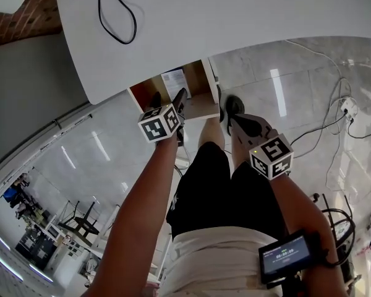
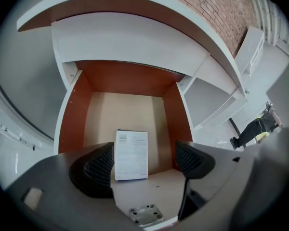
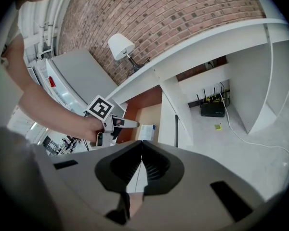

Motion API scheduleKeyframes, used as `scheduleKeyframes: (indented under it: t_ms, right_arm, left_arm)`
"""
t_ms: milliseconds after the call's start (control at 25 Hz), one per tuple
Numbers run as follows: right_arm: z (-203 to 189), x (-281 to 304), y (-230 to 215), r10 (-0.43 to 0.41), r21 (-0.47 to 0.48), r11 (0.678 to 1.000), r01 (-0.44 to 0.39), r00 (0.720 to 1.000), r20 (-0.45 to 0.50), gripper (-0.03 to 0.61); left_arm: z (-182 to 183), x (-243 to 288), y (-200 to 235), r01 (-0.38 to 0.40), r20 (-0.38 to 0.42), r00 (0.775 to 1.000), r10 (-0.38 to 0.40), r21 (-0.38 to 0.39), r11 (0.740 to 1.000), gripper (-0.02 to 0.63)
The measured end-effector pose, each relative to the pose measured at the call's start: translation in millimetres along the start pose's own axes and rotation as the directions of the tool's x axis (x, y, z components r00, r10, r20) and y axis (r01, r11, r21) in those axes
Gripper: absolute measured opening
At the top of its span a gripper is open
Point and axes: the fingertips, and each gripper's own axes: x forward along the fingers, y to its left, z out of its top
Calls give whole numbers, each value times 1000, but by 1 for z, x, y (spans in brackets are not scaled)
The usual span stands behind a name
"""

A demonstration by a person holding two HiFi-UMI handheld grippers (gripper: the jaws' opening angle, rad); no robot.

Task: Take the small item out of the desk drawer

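Small printed item (image 2: 131, 154) lies flat on the floor of the open drawer (image 2: 72, 124), just ahead of the left gripper (image 2: 144, 163). Left jaws wide, nothing gripped. Right gripper (image 3: 142, 166) jaws pressed together, empty.

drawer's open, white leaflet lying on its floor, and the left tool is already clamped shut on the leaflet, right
Not quite. The drawer is open and the white leaflet lies on its floor, but the left tool is not clamped on it: the left gripper view shows its jaws wide apart, neither pad touching the leaflet.
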Motion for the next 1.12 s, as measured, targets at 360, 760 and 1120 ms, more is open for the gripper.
scheduleKeyframes:
  t_ms: [360,760,1120]
  right_arm:
    - [-5,1,-5,-9,34,999,9,1000,16,6]
    - [-21,-3,-11,-23,70,997,22,1000,13,6]
    - [-24,-6,-25,-52,98,994,51,999,8,6]
  left_arm:
    - [8,25,9,-22,-27,999,22,2,1000,380]
    - [10,41,15,-28,-39,999,28,10,1000,381]
    - [13,62,22,-78,-78,994,80,28,997,403]
